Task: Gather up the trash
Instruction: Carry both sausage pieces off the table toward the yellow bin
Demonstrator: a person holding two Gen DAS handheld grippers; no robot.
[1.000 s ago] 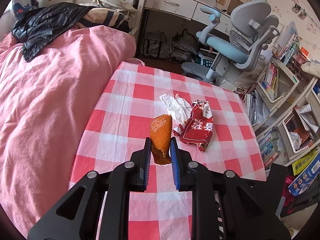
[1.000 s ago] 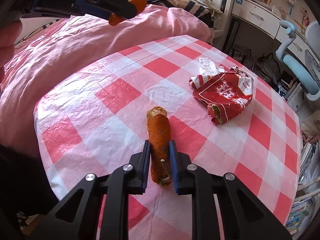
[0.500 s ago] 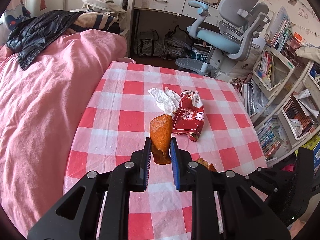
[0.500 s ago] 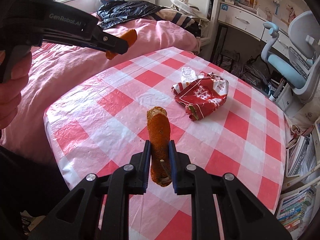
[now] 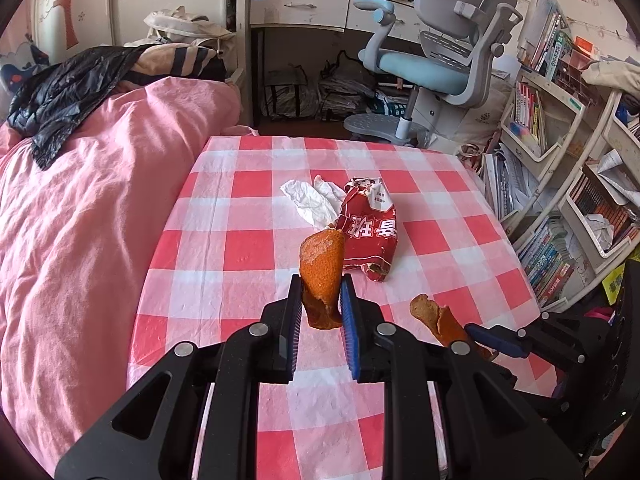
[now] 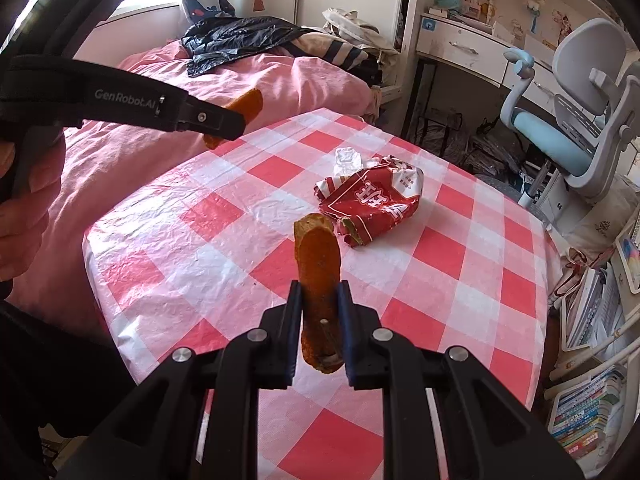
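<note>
My left gripper [image 5: 320, 300] is shut on a piece of orange peel [image 5: 322, 268] and holds it above the red-checked table [image 5: 248, 248]. My right gripper [image 6: 319, 308] is shut on a second, longer orange peel [image 6: 318, 268], also lifted off the table. A crumpled red snack wrapper [image 5: 370, 236] lies mid-table with a crumpled white tissue [image 5: 310, 200] touching its far side; both also show in the right wrist view, the wrapper [image 6: 374, 200] and the tissue [image 6: 347, 159]. The left gripper with its peel [image 6: 244, 110] shows at the left of the right wrist view; the right gripper's peel [image 5: 434, 316] shows low right in the left wrist view.
A bed with a pink cover [image 5: 88, 200] borders the table's left side, with a black jacket [image 5: 68, 92] on it. A grey and blue office chair [image 5: 444, 60] and a white desk [image 5: 320, 4] stand beyond. Bookshelves [image 5: 560, 184] crowd the right.
Both grippers have risen and drawn back from the table, each keeping its peel. The right gripper's peel has lifted off the cloth. The right gripper has come into the left wrist view.
</note>
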